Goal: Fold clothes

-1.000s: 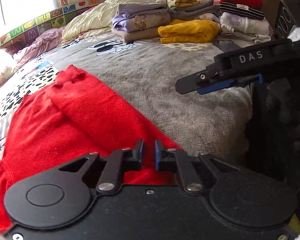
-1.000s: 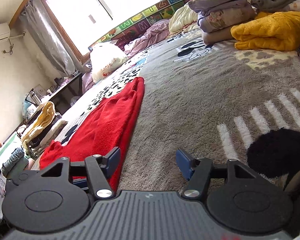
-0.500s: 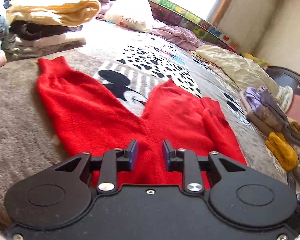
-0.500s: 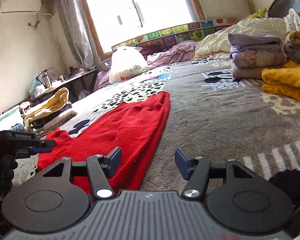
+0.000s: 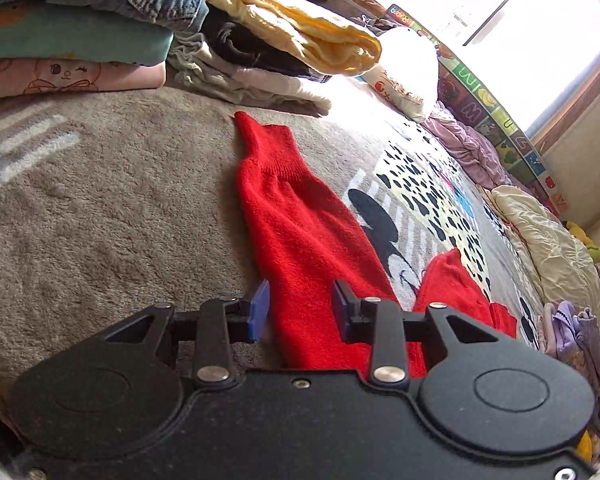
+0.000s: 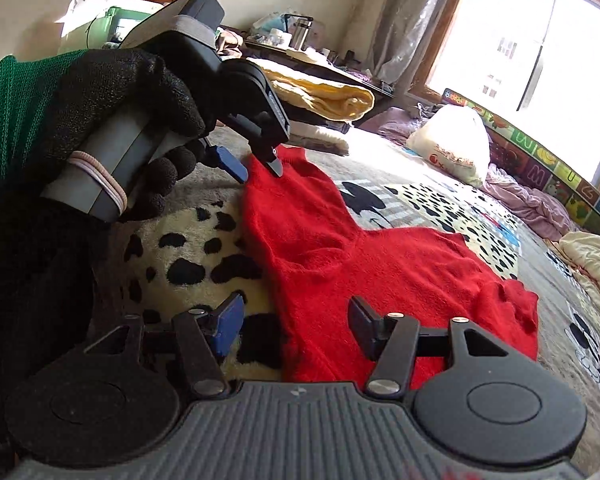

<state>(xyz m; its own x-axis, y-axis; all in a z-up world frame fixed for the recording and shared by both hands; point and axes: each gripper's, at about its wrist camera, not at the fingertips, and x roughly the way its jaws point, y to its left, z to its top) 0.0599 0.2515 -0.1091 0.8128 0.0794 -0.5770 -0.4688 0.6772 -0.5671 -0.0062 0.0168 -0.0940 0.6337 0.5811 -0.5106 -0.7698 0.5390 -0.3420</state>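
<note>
Underneath everything, a bed (image 5: 100, 208) covered by a grey plush blanket (image 6: 420, 200) with black cartoon spots filled both views. Spread flat across it lay a red sweater (image 6: 380, 268), one long sleeve (image 5: 296, 216) stretched toward stacks of folded clothes (image 5: 260, 48) at the bed's far edge. A white bag (image 6: 452, 144) sat near the bright window (image 6: 540, 40). The right gripper (image 6: 296, 328) hovered low over the sweater's near edge, its fingers spread wide with nothing between them. The left gripper (image 5: 300, 308), held by a hand in a black glove (image 6: 112, 92), hung over the sleeve, its fingers likewise parted on either side of the red knit without pinching it.
</note>
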